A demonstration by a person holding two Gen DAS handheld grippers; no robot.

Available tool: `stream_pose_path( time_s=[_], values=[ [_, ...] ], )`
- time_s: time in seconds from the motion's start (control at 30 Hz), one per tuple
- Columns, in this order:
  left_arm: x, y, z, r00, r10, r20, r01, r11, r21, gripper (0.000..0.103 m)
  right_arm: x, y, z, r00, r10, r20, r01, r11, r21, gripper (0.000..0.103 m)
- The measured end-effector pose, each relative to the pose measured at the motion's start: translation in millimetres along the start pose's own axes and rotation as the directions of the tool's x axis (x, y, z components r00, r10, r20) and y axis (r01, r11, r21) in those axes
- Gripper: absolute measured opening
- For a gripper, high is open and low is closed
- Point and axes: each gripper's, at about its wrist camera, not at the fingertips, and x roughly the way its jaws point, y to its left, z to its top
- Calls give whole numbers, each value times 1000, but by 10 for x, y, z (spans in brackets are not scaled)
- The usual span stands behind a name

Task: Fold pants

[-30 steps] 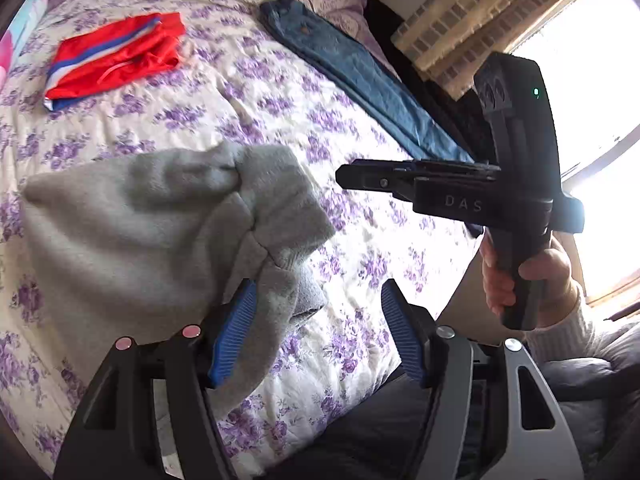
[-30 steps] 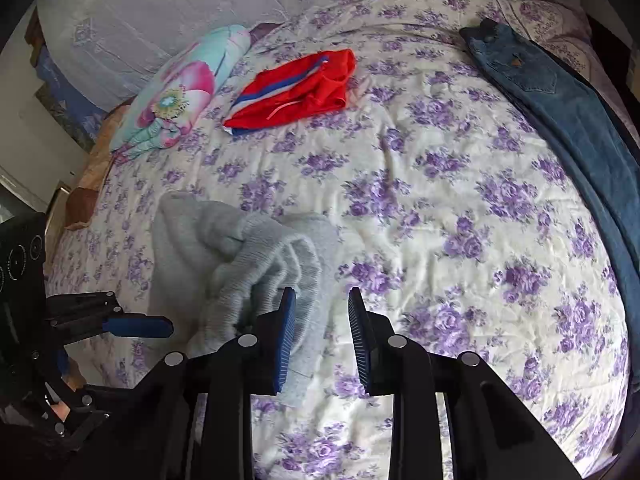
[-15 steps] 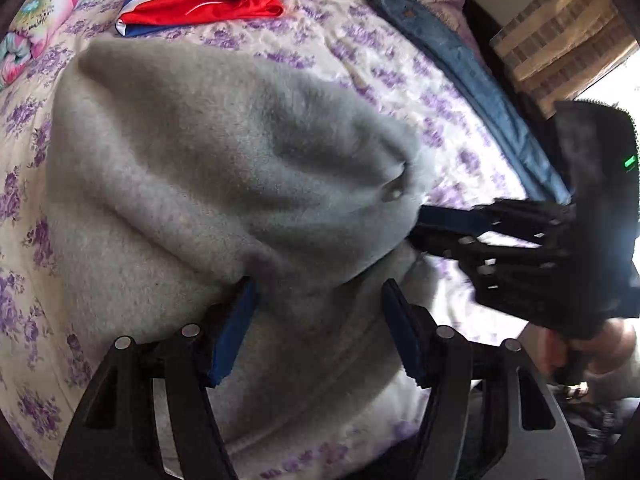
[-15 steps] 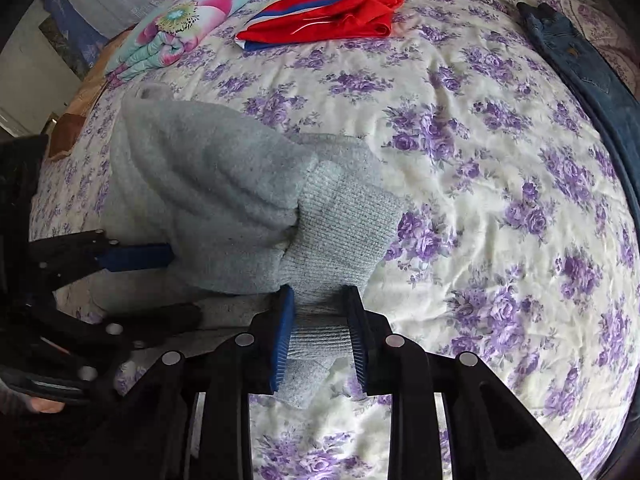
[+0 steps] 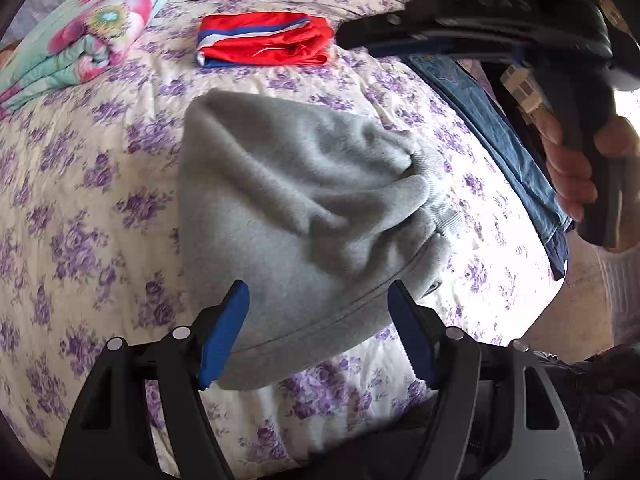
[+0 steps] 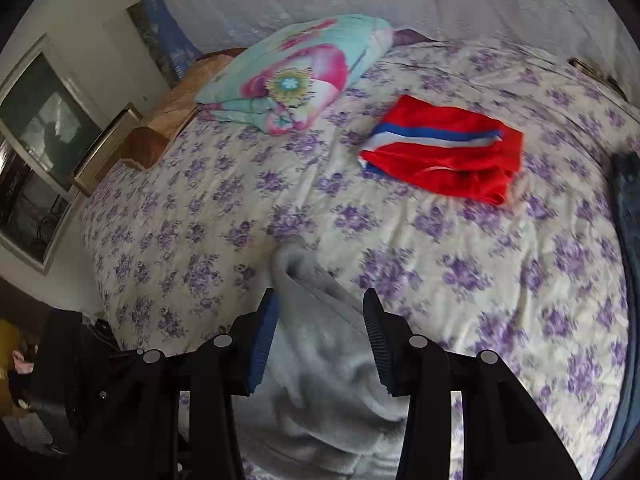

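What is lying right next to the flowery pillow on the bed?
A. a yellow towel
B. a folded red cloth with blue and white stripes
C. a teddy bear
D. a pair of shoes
B: the red cloth with its blue and white stripes lies folded on the bedspread, just beside the flowery pillow; no shoes, yellow towel or teddy bear are in view.

Bed (image 5: 100,184), purple-floral cover: grey pants (image 5: 304,216) bunched, red shorts (image 5: 264,40), jeans (image 5: 492,128), floral pillow (image 5: 80,40).
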Motion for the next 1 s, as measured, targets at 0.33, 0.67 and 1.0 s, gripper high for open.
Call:
stream_pose_path(
  time_s=[0.33,0.67,1.0],
  values=[
    [33,108,-103,996,-90,12,90,993,-81,69,1088,195,328,971,7,-238,-15,999,-29,8],
    [668,17,-191,990,11,-137,-15,999,-29,56,1681,-25,210,947,-137,-292,137,990,-21,7],
    [-274,679,-120,999,-7,43,16,974,-226,71,313,-15,186,994,-53,-91,48,997,-61,41]
  ],
)
